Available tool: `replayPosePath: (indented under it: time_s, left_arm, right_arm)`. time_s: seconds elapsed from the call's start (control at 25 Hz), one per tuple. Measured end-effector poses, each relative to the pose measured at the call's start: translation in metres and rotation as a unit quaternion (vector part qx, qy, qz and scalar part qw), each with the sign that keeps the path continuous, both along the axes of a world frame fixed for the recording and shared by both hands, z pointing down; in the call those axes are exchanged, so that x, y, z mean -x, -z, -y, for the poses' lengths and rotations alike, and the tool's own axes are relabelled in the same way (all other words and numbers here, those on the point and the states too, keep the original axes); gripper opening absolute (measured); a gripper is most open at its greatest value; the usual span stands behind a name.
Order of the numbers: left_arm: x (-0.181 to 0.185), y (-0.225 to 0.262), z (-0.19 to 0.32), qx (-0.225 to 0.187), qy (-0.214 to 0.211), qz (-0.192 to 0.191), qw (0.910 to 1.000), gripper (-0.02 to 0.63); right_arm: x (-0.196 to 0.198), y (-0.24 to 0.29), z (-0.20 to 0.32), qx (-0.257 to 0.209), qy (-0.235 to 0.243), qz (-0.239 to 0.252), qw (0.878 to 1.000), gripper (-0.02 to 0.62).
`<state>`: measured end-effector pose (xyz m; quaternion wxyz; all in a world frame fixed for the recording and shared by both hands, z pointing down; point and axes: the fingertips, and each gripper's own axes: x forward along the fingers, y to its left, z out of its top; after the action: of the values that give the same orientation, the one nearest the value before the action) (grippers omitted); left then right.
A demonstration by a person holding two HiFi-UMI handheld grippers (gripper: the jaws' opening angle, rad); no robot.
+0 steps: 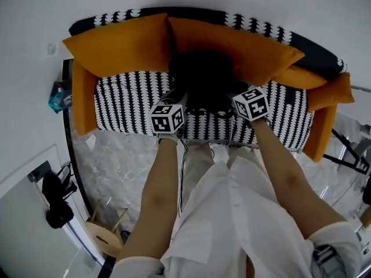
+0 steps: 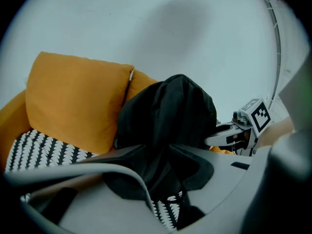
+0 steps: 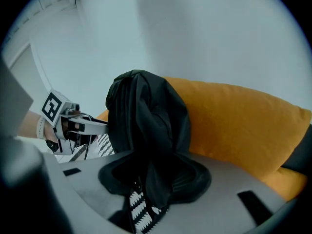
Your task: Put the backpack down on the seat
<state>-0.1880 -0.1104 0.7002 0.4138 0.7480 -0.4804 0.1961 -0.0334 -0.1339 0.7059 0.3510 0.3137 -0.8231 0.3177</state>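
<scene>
Sofa (image 1: 133, 106): black-and-white patterned seat against a pale wall.
Cushions (image 1: 119, 44): orange, along the back and arms.
Backpack (image 1: 203, 77): black, upright mid-seat, leaning on the cushions.
Left gripper (image 2: 156, 172): clamped on backpack fabric.
Right gripper (image 3: 151, 179): jaws opening, backpack fabric between them.

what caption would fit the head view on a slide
Black backpack on the black-and-white sofa seat in front of orange cushions, seen from above

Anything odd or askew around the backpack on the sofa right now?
Nothing stands out: the backpack sits on the sofa seat against the orange cushions, its fabric between the opening right tongs.
</scene>
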Motion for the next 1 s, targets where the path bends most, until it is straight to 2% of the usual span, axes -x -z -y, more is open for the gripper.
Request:
replayPosePath:
  time_s: [0.24,0.44,0.8,1.0]
  left_arm:
    - [0.011,0.026,-0.014,-0.016,0.021,-0.001,0.9997,0.149]
    - [0.010,0.057,-0.021,-0.039,0.039,-0.017,0.9983,0.149]
    - [-0.006,0.128,-0.031,-0.099,0.052,-0.047,0.9926,0.147]
    - [-0.017,0.165,-0.033,-0.133,0.041,-0.057,0.9887,0.146]
  right_arm:
    - [-0.011,0.016,-0.008,0.004,0.009,-0.013,1.000,0.176]
    - [-0.019,0.044,-0.011,-0.019,0.009,-0.007,1.000,0.173]
    - [-0.012,0.113,-0.027,-0.063,0.011,0.043,0.997,0.167]
    - [-0.004,0.150,-0.037,-0.083,0.029,0.084,0.993,0.129]
